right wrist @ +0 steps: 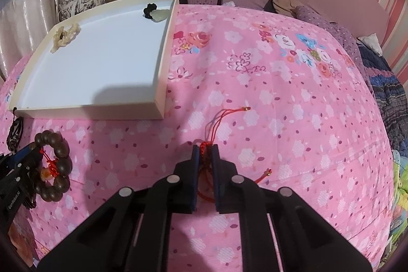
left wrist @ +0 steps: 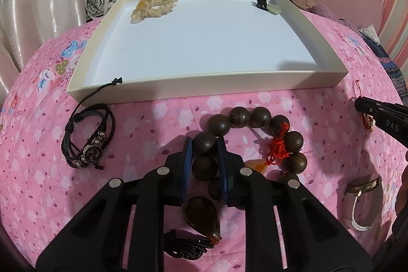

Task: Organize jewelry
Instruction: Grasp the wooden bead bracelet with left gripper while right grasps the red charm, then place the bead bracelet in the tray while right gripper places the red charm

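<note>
A bracelet of large dark wooden beads (left wrist: 257, 117) with a red knot and an amber pendant lies on the pink bedspread in front of a white tray (left wrist: 204, 87). My left gripper (left wrist: 205, 144) is shut on one bead of it, blue pads pressing both sides. In the right wrist view my right gripper (right wrist: 206, 153) is shut on a red string bracelet (right wrist: 224, 115), whose cords trail out ahead of the fingers. The wooden bead bracelet (right wrist: 62, 165) and the left gripper show at that view's left edge. In the tray lie a cream shell bracelet (left wrist: 153, 5) and a pale green pendant on black cord (left wrist: 266, 4).
A black braided leather bracelet (left wrist: 86, 139) lies left of the beads, its cord over the tray's edge. A dark amber drop pendant on black cord (left wrist: 201, 221) sits under my left gripper. A wristwatch (left wrist: 362, 198) rests at the right. Clothes pile along the bed's far right.
</note>
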A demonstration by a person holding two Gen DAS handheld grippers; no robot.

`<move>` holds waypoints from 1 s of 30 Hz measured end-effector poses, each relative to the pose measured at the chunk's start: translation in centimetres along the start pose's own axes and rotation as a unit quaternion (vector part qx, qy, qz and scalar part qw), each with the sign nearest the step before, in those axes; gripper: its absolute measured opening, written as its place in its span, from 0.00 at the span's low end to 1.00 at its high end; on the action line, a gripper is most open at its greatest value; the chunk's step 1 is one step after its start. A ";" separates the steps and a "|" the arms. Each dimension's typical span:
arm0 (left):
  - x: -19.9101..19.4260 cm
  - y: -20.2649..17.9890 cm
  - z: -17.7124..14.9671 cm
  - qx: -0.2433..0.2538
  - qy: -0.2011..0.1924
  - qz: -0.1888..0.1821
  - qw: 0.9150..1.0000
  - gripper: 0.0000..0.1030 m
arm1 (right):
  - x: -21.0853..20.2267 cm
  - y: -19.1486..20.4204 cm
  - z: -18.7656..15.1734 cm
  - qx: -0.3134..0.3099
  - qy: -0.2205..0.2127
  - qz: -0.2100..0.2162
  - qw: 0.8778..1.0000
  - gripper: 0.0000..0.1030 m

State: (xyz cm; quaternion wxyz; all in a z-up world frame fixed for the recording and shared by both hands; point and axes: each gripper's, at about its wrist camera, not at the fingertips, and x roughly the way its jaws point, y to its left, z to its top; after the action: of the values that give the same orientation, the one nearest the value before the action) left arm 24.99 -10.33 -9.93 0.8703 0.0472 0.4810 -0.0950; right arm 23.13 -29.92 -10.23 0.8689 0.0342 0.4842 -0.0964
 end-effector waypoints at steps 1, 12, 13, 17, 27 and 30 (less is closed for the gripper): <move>-0.1 0.0 -0.1 0.000 -0.001 0.000 1.000 0.17 | 0.0 0.0 0.0 0.001 -0.001 0.000 1.000 0.09; -3.0 -0.5 -0.3 0.016 -0.048 -0.028 0.998 0.17 | -0.5 0.0 0.1 0.003 -0.011 0.002 1.000 0.09; -3.2 -0.5 -0.3 0.016 -0.051 -0.031 0.998 0.17 | -0.6 0.0 0.1 0.004 -0.012 0.002 1.000 0.09; -3.9 -0.4 -0.4 0.019 -0.060 -0.041 0.997 0.17 | -0.9 -0.2 0.2 0.007 -0.017 0.003 1.000 0.09; -6.2 -1.4 -0.2 0.028 -0.070 -0.048 0.996 0.17 | -2.3 -0.6 -0.2 0.014 -0.027 0.015 0.999 0.09; -7.0 -2.1 0.0 0.037 -0.071 -0.046 0.996 0.17 | -2.6 -0.9 -0.2 0.022 -0.028 0.019 0.999 0.06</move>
State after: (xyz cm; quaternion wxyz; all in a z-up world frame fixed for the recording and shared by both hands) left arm 20.91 -11.52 -4.00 0.8945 0.0503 0.4158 -0.1561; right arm 21.46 -30.42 -8.05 0.8826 0.0595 0.4572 -0.0918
